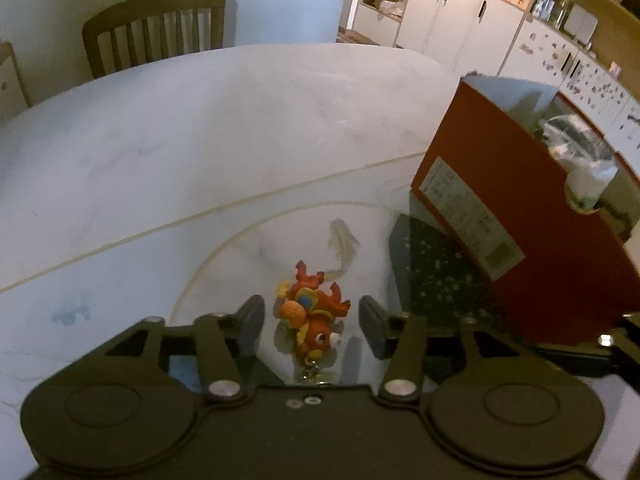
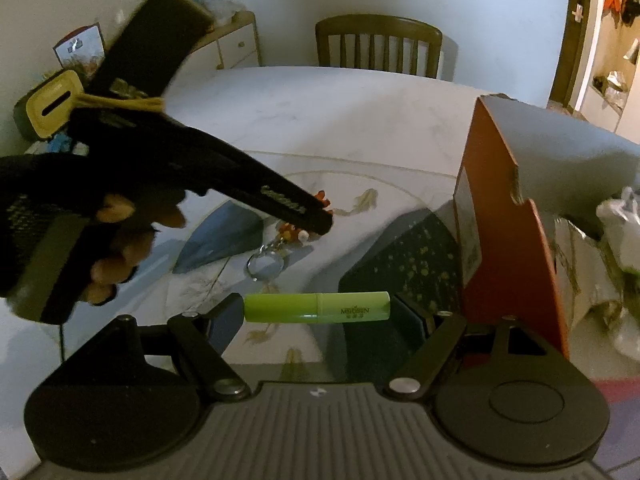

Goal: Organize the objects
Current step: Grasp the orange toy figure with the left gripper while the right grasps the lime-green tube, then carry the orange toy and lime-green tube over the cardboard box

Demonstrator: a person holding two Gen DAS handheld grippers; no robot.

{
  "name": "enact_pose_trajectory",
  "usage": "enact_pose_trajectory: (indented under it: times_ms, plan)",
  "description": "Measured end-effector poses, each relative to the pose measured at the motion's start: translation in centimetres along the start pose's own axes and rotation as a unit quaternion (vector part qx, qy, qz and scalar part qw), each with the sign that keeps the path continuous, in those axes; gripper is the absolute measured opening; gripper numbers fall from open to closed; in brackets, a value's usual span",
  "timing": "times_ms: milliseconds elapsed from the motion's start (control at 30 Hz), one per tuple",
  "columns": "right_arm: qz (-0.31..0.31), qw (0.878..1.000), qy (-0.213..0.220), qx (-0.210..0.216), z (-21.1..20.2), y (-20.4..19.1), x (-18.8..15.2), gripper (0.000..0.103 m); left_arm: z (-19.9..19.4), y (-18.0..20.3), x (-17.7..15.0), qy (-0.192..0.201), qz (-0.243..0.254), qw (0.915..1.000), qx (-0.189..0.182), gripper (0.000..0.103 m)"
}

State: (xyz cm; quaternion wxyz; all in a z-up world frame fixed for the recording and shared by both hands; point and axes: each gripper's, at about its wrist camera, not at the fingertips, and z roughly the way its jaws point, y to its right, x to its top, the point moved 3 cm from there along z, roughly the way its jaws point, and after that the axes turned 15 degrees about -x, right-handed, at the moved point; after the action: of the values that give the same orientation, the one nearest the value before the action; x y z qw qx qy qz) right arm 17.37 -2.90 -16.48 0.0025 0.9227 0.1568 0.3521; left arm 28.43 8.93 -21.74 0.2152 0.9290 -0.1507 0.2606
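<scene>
Left hand-held gripper [image 1: 312, 322]: jaws parted, pads on either side of the red fish keychain [image 1: 314, 312] with a visible gap on each side; nothing gripped. Keychain lying on the glass turntable [image 1: 224, 248] at the middle of the counter [image 1: 200, 128], metal ring [image 2: 266, 266] pointing toward the near edge.

Right hand-held gripper [image 2: 318, 308]: jaws set wide, clamped end to end on the green tube [image 2: 318, 307]; tube held crosswise, clear of the counter surface.

Orange box [image 1: 532, 216]: standing on the right part of the counter, lid raised, clear plastic bags [image 1: 580, 152] inside. Dark patterned item [image 1: 436, 276] lying flat against the box's near-left side, beside the keychain.

Gloved hand [image 2: 80, 236] seen in the right wrist view, grasping the left tool's handle. Wooden chair [image 1: 156, 28] beyond the far edge of the counter.
</scene>
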Motion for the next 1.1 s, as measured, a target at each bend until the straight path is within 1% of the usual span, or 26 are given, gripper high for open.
enact_pose_trajectory:
  times_ms: [100,167,233,267,400,467,700,833,967,1100]
  plan:
    - [0.006,1.0,-0.001,0.005,-0.7,0.3,-0.4,0.08,0.3,0.3,-0.2,0.005,0.017,0.9997,0.016,0.05]
    - [0.005,1.0,0.0,0.006,-1.3,0.3,-0.6,0.08,0.3,0.4,-0.2,0.007,0.02,0.9995,0.022,0.049]
    - [0.006,1.0,0.001,0.008,-1.7,0.5,-0.7,0.08,0.3,0.4,-0.2,0.009,0.022,0.9994,0.027,0.045]
    - [0.008,1.0,0.002,0.011,-1.9,0.6,-0.7,0.08,0.3,0.5,-0.2,0.01,0.023,0.9993,0.027,0.04]
    - [0.012,1.0,0.002,0.021,-2.6,0.9,-0.8,0.08,0.3,0.6,-0.3,0.013,0.022,0.9992,0.032,0.035]
    - [0.013,1.0,0.002,0.026,-3.1,1.1,-0.9,0.08,0.3,0.6,-0.3,0.015,0.021,0.9991,0.034,0.035]
    - [0.02,0.999,0.013,0.038,-5.5,2.6,-0.8,0.08,-0.5,0.8,-0.7,0.021,-0.007,0.9992,0.034,0.034]
    - [0.02,0.999,0.025,0.037,-7.4,4.2,-0.8,0.08,-2.3,1.5,-1.2,0.031,-0.027,0.9988,0.027,0.034]
    - [0.016,0.999,0.036,0.027,-8.9,6.0,-0.5,0.08,-4.1,3.0,-1.6,0.045,-0.031,0.9983,0.022,0.034]
    - [0.018,0.998,0.048,0.02,-9.9,7.7,-0.1,0.08,-5.9,4.4,-1.8,0.056,-0.053,0.9969,0.014,0.034]
